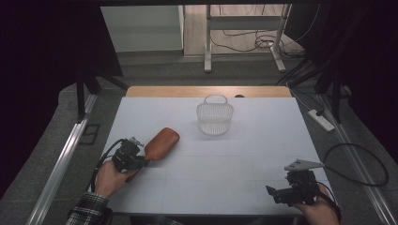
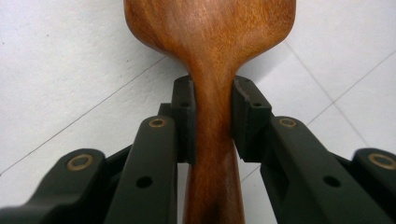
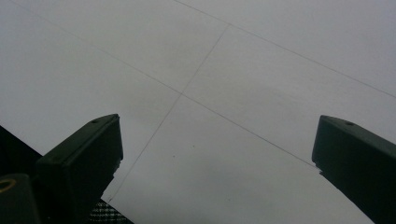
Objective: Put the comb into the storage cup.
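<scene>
A brown wooden paddle-shaped spoon (image 1: 161,143) lies at the left of the white table (image 1: 253,154), its broad head pointing toward the far right. My left gripper (image 1: 141,161) is shut on its handle; in the left gripper view both pads press the narrow neck of the wooden spoon (image 2: 212,70), and the left gripper (image 2: 212,112) sits just below the head. A white wire basket (image 1: 215,117) with a handle stands upright at the far middle. My right gripper (image 1: 274,193) rests near the front right edge, and in its own view the right gripper (image 3: 217,144) stands open over bare table.
A person's left hand and checked sleeve (image 1: 91,208) come in at the bottom left. A wooden strip (image 1: 206,91) runs behind the table. Metal stand legs (image 1: 244,42) and cables (image 1: 356,159) lie on the floor beyond and at the right.
</scene>
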A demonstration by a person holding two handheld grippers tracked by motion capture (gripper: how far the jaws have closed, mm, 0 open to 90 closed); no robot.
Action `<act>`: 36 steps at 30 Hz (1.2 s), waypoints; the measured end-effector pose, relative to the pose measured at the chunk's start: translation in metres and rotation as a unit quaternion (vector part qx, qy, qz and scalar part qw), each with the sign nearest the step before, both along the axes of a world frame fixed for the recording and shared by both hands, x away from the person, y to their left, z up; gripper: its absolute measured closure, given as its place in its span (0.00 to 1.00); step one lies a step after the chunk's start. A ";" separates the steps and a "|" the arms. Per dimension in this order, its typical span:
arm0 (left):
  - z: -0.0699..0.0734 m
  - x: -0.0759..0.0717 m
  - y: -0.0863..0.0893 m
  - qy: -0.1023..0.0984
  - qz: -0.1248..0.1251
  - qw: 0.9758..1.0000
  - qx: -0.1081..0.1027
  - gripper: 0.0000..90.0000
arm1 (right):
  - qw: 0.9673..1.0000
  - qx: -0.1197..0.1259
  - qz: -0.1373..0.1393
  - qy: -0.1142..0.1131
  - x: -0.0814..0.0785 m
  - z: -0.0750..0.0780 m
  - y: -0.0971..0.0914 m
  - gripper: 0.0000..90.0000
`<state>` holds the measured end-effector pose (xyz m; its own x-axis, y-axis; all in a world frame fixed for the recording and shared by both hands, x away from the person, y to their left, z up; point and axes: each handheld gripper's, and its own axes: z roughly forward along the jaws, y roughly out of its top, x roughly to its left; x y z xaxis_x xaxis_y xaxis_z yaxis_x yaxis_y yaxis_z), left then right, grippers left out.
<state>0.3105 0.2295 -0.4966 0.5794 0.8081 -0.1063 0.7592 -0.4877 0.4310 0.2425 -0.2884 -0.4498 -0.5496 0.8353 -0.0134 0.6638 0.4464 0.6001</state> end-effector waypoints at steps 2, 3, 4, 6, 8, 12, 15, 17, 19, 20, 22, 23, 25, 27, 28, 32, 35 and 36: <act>0.001 -0.001 0.001 -0.003 0.002 1.000 -0.007 0.81 | 1.000 0.000 0.000 0.000 0.000 0.000 0.000 0.02; 0.003 -0.002 0.001 -0.010 0.001 1.000 -0.007 0.81 | 1.000 0.001 0.000 0.000 0.000 0.000 0.000 0.02; 0.004 -0.003 0.001 -0.014 0.001 1.000 -0.011 0.81 | 1.000 0.000 0.000 0.000 0.000 0.000 0.000 0.02; 0.005 -0.004 0.001 -0.018 0.001 1.000 -0.015 0.81 | 1.000 0.001 0.000 -0.001 0.000 0.000 0.000 0.02; 0.009 -0.006 0.002 -0.029 0.003 0.999 -0.025 0.81 | 1.000 0.000 0.000 -0.002 0.000 0.000 0.000 0.02; 0.015 -0.010 0.003 -0.044 0.003 0.998 -0.039 0.81 | 1.000 0.002 0.000 -0.003 -0.001 0.001 0.000 0.02; 0.018 -0.013 0.003 -0.055 0.001 0.997 -0.049 0.81 | 1.000 0.003 0.002 -0.007 -0.001 0.001 0.000 0.02; 0.022 -0.017 0.002 -0.070 -0.001 0.996 -0.051 0.81 | 1.000 0.005 0.005 -0.008 -0.002 0.001 0.000 0.01; 0.025 -0.019 0.001 -0.075 -0.002 0.996 -0.057 0.81 | 1.000 0.007 0.009 -0.012 -0.002 0.002 0.000 0.00; 0.026 -0.020 0.001 -0.077 -0.004 0.995 -0.060 0.81 | 1.000 0.008 0.011 -0.013 -0.003 0.002 0.000 0.00; 0.028 -0.022 0.000 -0.081 -0.004 0.995 -0.065 0.81 | 1.000 0.011 0.015 -0.018 -0.004 0.003 0.000 0.00; 0.028 -0.022 0.000 -0.081 -0.004 0.995 -0.065 0.81 | 1.000 0.011 0.015 -0.018 -0.004 0.003 0.000 0.00; 0.030 -0.024 -0.001 -0.090 -0.006 0.993 -0.072 0.81 | 0.999 0.015 0.018 -0.023 -0.005 0.003 -0.001 0.00; 0.032 -0.025 -0.001 -0.093 -0.005 0.993 -0.077 0.81 | 0.999 0.019 0.019 -0.027 -0.005 0.004 -0.001 0.00; 0.033 -0.025 -0.001 -0.093 -0.006 0.992 -0.082 0.81 | 0.999 0.019 0.019 -0.027 -0.005 0.004 -0.001 0.00; 0.036 -0.029 -0.002 -0.105 -0.008 0.990 -0.097 0.81 | 0.999 0.027 0.025 -0.032 -0.006 0.005 -0.002 0.00; 0.039 -0.031 -0.004 -0.108 -0.012 0.989 -0.102 0.81 | 0.998 0.033 0.027 -0.038 -0.007 0.006 -0.002 0.00; 0.039 -0.031 -0.004 -0.108 -0.012 0.989 -0.102 0.81 | 0.998 0.036 0.027 -0.040 -0.007 0.006 -0.002 0.00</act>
